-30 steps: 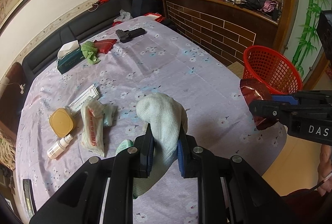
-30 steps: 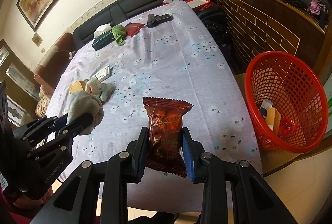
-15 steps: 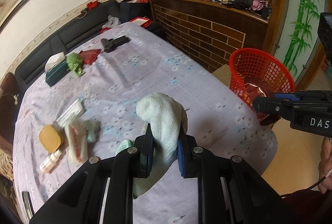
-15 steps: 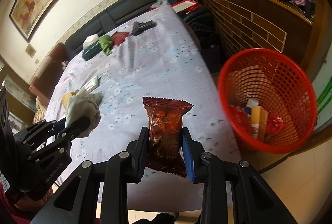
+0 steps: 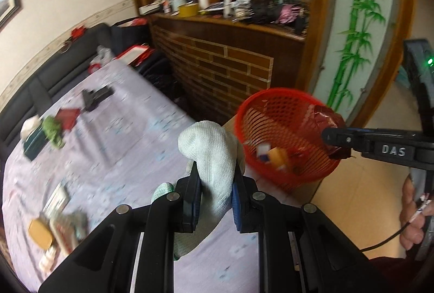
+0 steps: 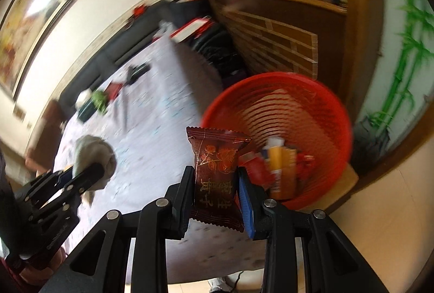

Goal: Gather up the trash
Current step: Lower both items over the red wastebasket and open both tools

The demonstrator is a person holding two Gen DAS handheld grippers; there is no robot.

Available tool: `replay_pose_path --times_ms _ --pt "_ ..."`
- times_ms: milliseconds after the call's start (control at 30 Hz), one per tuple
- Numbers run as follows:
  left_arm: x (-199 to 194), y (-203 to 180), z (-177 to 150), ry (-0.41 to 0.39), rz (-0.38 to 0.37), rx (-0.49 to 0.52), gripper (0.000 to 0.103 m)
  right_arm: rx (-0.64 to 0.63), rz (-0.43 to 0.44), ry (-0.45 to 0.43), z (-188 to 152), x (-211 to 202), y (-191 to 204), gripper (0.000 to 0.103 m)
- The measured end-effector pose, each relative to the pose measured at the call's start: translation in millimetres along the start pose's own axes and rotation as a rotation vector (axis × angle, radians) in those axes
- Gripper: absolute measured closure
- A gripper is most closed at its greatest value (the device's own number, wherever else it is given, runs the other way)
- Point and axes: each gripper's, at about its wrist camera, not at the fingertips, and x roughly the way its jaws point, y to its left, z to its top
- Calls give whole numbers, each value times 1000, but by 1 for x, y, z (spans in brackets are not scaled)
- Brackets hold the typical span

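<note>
My left gripper is shut on a white knitted glove and holds it over the table's right edge, short of the red mesh basket. My right gripper is shut on a dark red snack wrapper at the basket's near rim. The basket stands on the floor right of the table and holds several pieces of packaging. The right gripper with its wrapper shows over the basket in the left wrist view. The left gripper with the glove shows in the right wrist view.
A table with a lilac flowered cloth carries a green tissue box, a green cloth, a red packet, a black object and small items at the near left. A brick-faced counter stands behind the basket.
Both grippers have swung right toward the red basket with their loads. The right gripper's wrapper is now over the basket; the glove has come near the table's right edge.
</note>
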Motion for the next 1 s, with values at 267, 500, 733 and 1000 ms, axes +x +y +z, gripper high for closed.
replay_pose_path --times_ms 267,500,733,1000 --pt "29 -37 42 19 -138 38 85 118 -30 -36 17 -11 -47 70" --pt "63 -51 65 62 -225 1 77 126 -49 -52 36 -5 -62 70" --pt "63 -36 67 52 -222 -81 48 129 -74 -73 49 -1 -74 47" --pt "45 -2 37 61 -137 -153 46 114 -50 -49 46 3 -63 47"
